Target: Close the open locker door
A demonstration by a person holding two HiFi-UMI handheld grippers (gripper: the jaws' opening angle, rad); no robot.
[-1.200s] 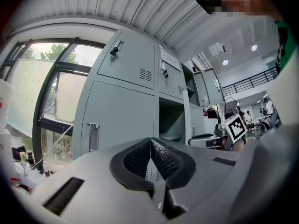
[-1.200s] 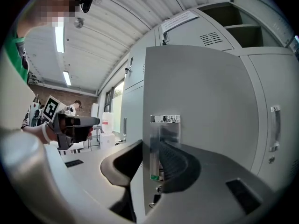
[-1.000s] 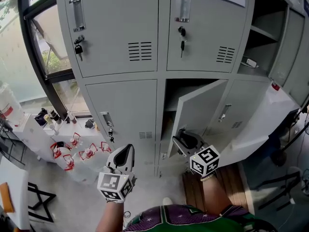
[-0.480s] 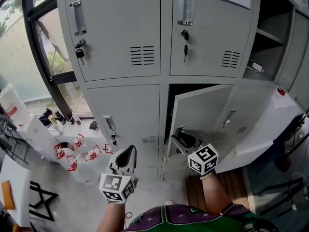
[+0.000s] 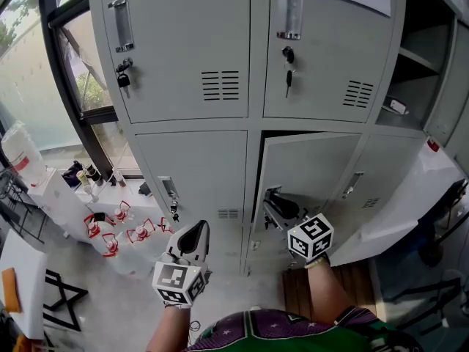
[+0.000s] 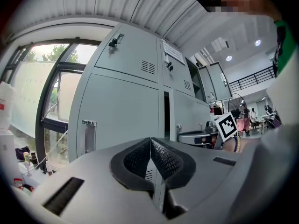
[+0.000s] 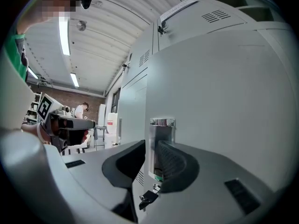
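The open locker door (image 5: 311, 167) is the lower one of the middle column, grey, hinged on its right. It stands only slightly ajar, with a thin dark gap above it and along its left edge. My right gripper (image 5: 270, 195) is at that free left edge, tips by the door's chrome handle (image 7: 161, 125). Its jaws have just been closing to a narrow gap. The handle and key show through the gap (image 7: 150, 146) beyond the tips, with nothing gripped. My left gripper (image 5: 192, 229) hangs shut and empty in front of the lower left locker (image 6: 150, 141).
Further locker doors stand open in the right column (image 5: 396, 204), one a wide white panel swung out beside my right arm. Keys hang from the upper locks (image 5: 122, 79). Bottles with red caps (image 5: 110, 229) and a white jug (image 5: 18, 160) sit by the window at the left.
The locker door has swung further towards shut, and the dark opening has shrunk to a slit. My right gripper followed it towards the lockers. The left gripper stayed put.
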